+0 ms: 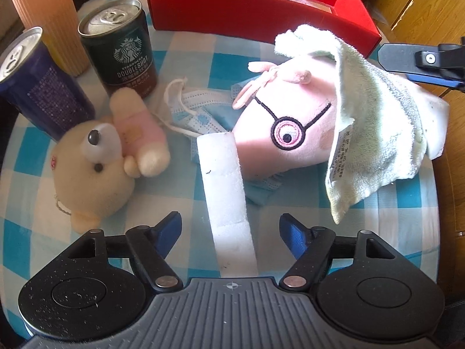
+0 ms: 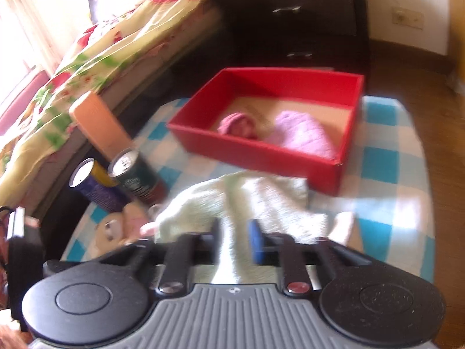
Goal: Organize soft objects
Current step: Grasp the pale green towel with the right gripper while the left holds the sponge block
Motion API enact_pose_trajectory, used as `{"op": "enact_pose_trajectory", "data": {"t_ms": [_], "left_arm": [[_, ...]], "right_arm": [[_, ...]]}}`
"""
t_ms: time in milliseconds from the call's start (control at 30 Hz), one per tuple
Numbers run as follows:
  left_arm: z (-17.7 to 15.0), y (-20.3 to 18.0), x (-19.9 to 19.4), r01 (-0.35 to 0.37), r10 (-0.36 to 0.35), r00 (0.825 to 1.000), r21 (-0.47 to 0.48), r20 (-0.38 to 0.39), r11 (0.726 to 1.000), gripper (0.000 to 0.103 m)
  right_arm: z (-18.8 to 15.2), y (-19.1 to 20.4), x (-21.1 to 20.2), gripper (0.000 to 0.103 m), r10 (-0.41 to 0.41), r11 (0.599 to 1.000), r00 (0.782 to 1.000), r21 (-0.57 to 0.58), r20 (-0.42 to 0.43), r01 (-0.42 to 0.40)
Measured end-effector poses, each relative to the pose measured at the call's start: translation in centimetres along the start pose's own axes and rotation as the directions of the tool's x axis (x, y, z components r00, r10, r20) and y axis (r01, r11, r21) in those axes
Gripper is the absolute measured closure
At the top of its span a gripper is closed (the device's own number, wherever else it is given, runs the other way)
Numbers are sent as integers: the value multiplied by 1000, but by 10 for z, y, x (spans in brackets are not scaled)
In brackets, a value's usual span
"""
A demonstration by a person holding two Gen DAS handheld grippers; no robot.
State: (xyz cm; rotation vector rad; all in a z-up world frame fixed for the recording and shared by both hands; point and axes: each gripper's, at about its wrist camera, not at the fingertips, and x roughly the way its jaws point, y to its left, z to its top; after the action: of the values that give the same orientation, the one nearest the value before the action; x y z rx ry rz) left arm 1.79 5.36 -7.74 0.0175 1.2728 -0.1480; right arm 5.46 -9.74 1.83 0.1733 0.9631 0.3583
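My right gripper (image 2: 237, 240) is shut on a pale green towel (image 2: 247, 200), held above the table; the towel also shows in the left wrist view (image 1: 375, 122), draped over a pink plush (image 1: 284, 128). My left gripper (image 1: 231, 226) is open, straddling a white foam strip (image 1: 226, 197). A beige teddy bear (image 1: 98, 163) lies to the left. Blue face masks (image 1: 197, 110) lie behind the foam. The red box (image 2: 290, 160) holds a dark pink soft item (image 2: 237, 123) and a pink knitted item (image 2: 302, 133).
A green Starbucks can (image 1: 119, 49), a purple can (image 1: 37, 84) and an orange ribbed cylinder (image 1: 49, 14) stand at the left of the blue-checked tabletop (image 1: 29, 203). A bed (image 2: 87, 58) and dark drawers (image 2: 296, 20) lie beyond.
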Motion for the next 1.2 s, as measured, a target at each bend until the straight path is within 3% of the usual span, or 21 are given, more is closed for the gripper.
{"op": "enact_pose_trajectory", "data": {"t_ms": [33, 167, 200, 267, 300, 333, 400, 467, 600, 767, 1000, 1100, 1200], "left_arm": [[0, 0, 2, -5, 5, 1000, 3, -7, 1000, 29], [-2, -6, 10, -2, 2, 1000, 23, -19, 1000, 28], [-2, -7, 10, -7, 7, 1000, 34, -16, 999, 28], [-4, -10, 10, -19, 20, 1000, 42, -10, 999, 31], [-5, -10, 10, -23, 23, 1000, 40, -5, 999, 33], [-6, -9, 9, -30, 29, 1000, 40, 3, 999, 40], [-6, -8, 8, -51, 51, 999, 38, 15, 998, 67], [-6, -3, 5, -30, 30, 999, 17, 9, 999, 82], [-6, 2, -2, 12, -12, 1000, -9, 10, 1000, 82], [-3, 14, -21, 68, -66, 996, -38, 52, 997, 83], [3, 18, -52, 140, -133, 983, -50, 128, 989, 84], [4, 23, -66, 157, -149, 976, -38, 160, 987, 84], [4, 20, -62, 142, -136, 979, -29, 153, 989, 84]], "right_arm": [[0, 1, 3, 45, -9, 1000, 1000, -14, -9, 9], [-5, 6, 15, 43, 42, 999, 998, -22, -51, -43], [-5, 8, 18, 47, 30, 999, 998, -37, -55, -32], [-5, 8, 24, 75, -15, 999, 998, -35, -69, 13], [-4, 8, 24, 82, -33, 999, 997, -37, -74, 31], [-4, 9, 23, 90, -41, 998, 996, -59, -78, 36], [-6, 13, 17, 102, -38, 995, 996, -94, -81, 31], [-9, 18, 11, 103, -32, 993, 996, -117, -77, 22], [-10, 14, 5, 103, 32, 997, 996, -68, -88, -38], [-1, 8, -17, 103, 146, 989, 989, 28, -35, -145], [14, 0, -47, 103, 293, 945, 954, 131, 62, -299], [17, 3, -54, 103, 293, 946, 952, 117, 84, -302], [17, 8, -51, 103, 192, 979, 979, 54, 74, -196]]}}
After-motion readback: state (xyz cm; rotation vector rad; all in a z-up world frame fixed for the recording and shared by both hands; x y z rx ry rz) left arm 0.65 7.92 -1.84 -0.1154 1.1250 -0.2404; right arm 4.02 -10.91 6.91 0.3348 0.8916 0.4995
